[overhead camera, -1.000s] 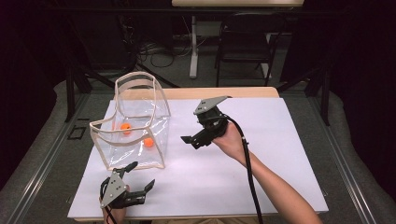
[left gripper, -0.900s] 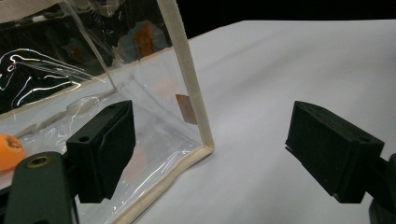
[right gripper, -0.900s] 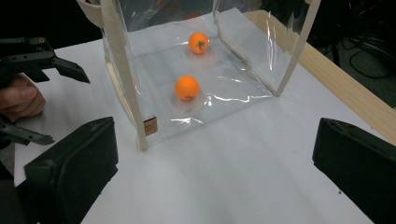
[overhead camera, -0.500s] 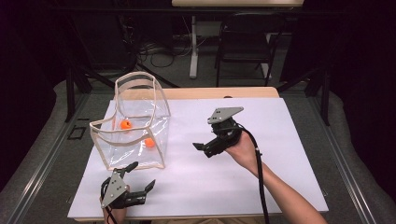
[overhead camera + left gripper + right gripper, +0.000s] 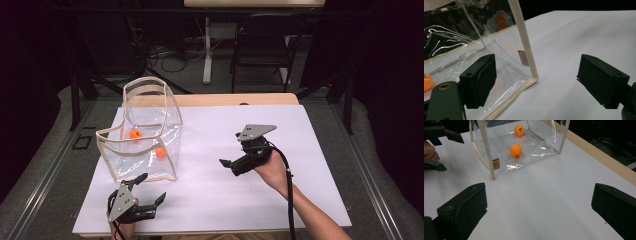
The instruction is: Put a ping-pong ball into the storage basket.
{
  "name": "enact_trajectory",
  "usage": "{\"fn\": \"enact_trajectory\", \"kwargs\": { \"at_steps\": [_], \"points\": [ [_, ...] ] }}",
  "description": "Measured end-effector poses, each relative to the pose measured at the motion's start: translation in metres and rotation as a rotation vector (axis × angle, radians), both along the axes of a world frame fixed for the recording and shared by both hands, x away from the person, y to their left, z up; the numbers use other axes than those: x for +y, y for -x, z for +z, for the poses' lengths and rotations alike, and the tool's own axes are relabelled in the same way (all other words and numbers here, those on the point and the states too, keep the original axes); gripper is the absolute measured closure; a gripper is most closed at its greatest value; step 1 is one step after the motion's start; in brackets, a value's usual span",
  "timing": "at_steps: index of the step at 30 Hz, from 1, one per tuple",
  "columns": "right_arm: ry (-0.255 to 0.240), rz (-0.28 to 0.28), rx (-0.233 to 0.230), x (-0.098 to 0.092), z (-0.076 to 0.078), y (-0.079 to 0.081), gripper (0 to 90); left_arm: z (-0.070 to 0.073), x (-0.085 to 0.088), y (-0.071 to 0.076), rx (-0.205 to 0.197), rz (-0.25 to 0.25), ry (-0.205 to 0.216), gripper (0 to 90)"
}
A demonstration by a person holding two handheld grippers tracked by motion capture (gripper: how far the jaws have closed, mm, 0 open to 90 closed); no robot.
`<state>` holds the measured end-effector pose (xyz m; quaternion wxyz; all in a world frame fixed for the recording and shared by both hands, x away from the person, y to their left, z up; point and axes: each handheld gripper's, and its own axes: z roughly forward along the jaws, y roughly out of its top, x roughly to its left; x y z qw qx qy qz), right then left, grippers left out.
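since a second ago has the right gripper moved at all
Yes. In the high view the right gripper has pulled back from the clear bag toward the person's side of the table and to the right; it is open.

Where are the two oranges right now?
Both oranges lie on the floor of the clear bag, at the table's left in the high view, beyond the left tool.
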<state>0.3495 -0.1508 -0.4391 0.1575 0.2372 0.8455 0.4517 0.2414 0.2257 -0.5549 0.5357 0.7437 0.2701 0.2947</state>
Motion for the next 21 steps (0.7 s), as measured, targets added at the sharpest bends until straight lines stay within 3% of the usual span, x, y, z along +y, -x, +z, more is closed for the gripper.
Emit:
{"fn": "enact_trajectory", "kwargs": {
  "at_steps": [21],
  "points": [
    [-0.011, -0.048, 0.003, -0.034, -0.037, 0.026, 0.0, 0.0, -0.001, 0.001, 0.0, -0.002, -0.008, 15.7]
  ]
}}
